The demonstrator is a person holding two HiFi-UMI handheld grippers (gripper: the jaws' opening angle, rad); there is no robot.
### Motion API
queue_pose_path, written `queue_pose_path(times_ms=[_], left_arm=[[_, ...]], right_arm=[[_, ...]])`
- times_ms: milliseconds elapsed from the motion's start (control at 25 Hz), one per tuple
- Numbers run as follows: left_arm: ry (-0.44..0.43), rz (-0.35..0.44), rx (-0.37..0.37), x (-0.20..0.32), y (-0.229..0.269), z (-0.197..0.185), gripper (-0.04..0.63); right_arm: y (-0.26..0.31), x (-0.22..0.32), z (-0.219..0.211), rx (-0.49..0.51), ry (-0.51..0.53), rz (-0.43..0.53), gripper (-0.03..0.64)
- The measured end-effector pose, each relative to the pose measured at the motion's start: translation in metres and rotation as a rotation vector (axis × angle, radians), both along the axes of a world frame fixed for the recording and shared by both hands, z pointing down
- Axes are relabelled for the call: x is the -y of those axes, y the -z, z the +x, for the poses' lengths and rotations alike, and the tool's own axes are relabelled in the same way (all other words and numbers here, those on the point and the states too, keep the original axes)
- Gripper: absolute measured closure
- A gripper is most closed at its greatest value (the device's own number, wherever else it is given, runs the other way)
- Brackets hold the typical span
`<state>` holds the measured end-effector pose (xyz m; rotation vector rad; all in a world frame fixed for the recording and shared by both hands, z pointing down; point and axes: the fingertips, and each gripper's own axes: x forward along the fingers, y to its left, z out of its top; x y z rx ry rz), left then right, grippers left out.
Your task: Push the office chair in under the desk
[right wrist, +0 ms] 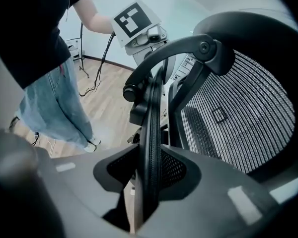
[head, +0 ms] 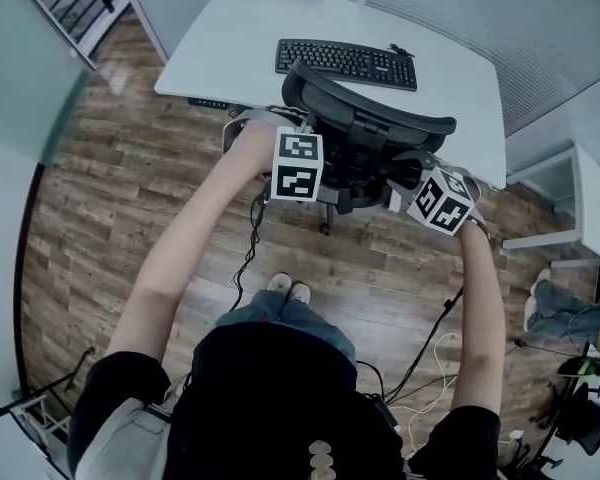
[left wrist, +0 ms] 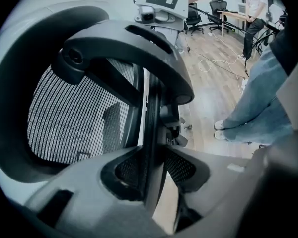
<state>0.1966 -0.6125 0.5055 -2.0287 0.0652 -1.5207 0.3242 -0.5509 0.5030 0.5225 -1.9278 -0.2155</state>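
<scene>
We hold the office chair [head: 365,133] by its backrest, one gripper on each side. The left gripper [left wrist: 151,170] has its fingers [left wrist: 223,172] closed narrow on the thin black rim of the backrest [left wrist: 151,123], which runs straight up between them. The mesh panel [left wrist: 74,118] lies to one side of the fingers, with open wood floor [left wrist: 213,93] on the other. The right gripper [right wrist: 149,175] mirrors this: its fingers [right wrist: 213,182] clamp the opposite rim [right wrist: 153,133], with the mesh beyond them and our own legs on the near side.

We judge that gripping both edges at about the same height is what keeps the push square. A chair on castors swivels easily, and a hold on one side alone would turn it rather than roll it. The rim is also the one stiff, narrow part the fingers can close around, since the mesh would give.

Ahead of the fingers, the chair stands right against the near edge of the white tabletop [head: 230,48], centred in front of the keyboard [head: 345,63]. The top of the backrest is close to that edge. The backrest hides the seat, so we cannot tell how far under it reaches. We take the push to be at or near its end. Any last travel should be gentle, so that the armrest [head: 242,120] does not knock the desk.
</scene>
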Motion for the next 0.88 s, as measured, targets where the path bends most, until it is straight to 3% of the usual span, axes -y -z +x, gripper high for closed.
queue_pose_path(times_ms=[480,640,800,880], left_arm=[[-0.028,0.034,-0.027,0.009,0.001,0.004,0.449],[-0.010,0.083,-0.086,0.005,0.006,0.000,0.432],[0.018,0.144,-0.174,0.000,0.019,-0.007,0.416],[0.038,0.187,-0.236,-0.003,0.031,-0.014,0.447]], right_arm=[[0.001,0.010,0.003,-0.004,0.009,0.037,0.474],[0.008,0.003,0.000,0.000,0.003,0.088,0.466],[0.034,-0.007,-0.002,0.068,-0.027,0.175,0.463],[0.048,-0.014,-0.002,0.109,-0.053,0.222,0.465]])
